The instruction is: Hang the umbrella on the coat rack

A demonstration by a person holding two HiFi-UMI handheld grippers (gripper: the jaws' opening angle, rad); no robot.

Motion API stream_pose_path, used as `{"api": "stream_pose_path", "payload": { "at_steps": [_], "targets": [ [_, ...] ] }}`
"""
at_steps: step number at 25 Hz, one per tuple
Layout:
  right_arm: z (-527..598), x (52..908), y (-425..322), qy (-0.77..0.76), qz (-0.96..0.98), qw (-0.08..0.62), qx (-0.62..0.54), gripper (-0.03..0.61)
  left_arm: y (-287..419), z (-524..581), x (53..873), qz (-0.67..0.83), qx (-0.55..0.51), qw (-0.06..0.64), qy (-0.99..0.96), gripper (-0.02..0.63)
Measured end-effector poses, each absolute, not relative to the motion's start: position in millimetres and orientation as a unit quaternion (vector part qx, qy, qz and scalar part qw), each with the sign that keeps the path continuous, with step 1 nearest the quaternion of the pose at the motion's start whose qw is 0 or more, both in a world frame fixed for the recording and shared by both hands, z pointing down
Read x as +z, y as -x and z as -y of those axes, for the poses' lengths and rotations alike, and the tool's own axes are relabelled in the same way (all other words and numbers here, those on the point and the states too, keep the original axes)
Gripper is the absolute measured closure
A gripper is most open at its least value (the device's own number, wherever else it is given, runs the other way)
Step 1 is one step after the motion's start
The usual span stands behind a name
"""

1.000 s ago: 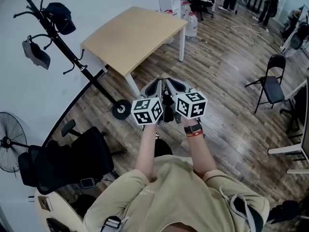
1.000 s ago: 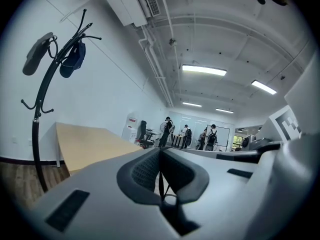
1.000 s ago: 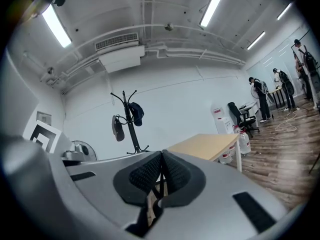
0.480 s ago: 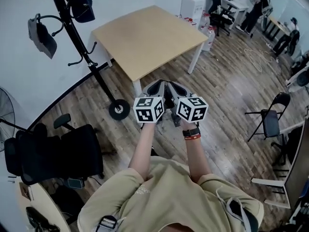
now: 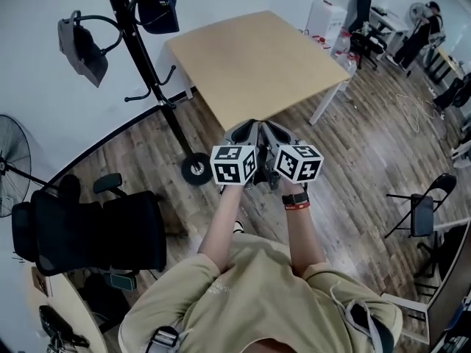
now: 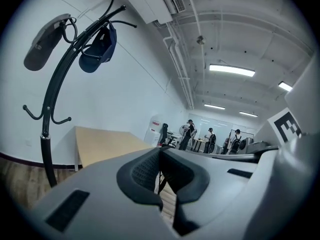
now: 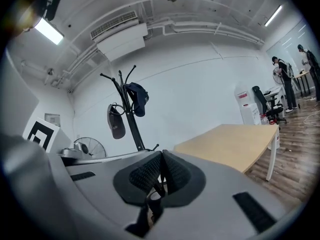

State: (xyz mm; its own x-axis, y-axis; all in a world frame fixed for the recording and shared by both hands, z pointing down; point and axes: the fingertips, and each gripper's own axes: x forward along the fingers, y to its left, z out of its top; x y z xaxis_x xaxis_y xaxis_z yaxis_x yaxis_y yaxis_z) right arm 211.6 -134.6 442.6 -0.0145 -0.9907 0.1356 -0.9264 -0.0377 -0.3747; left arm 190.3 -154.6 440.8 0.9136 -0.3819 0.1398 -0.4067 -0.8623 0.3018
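I count one black metal coat rack (image 5: 143, 54), upper left, with two caps: grey cap (image 5: 82, 46), navy cap (image 5: 158, 6). One pale wooden table (image 5: 257, 61). Two black chairs: office chair (image 5: 96, 234), folding chair (image 5: 421, 215). One floor fan (image 5: 11, 153). One dark umbrella (image 5: 259, 173). Two grey grippers: left gripper (image 5: 244, 129), right gripper (image 5: 274, 129).

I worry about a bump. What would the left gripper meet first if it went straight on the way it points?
Likely the wooden table: the left gripper points at its near edge. Height is unclear, so it may pass above the top.
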Motion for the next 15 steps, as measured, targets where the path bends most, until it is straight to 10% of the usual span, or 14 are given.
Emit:
{"api": "stream_pose_path", "payload": {
  "at_steps": [15],
  "targets": [
    [267.5,458.2,-147.9,0.605,-0.766,0.058,-0.206,0.56,-121.2,279.4,459.2,0.32,0.028,0.182,-0.929,0.591]
  ]
}}
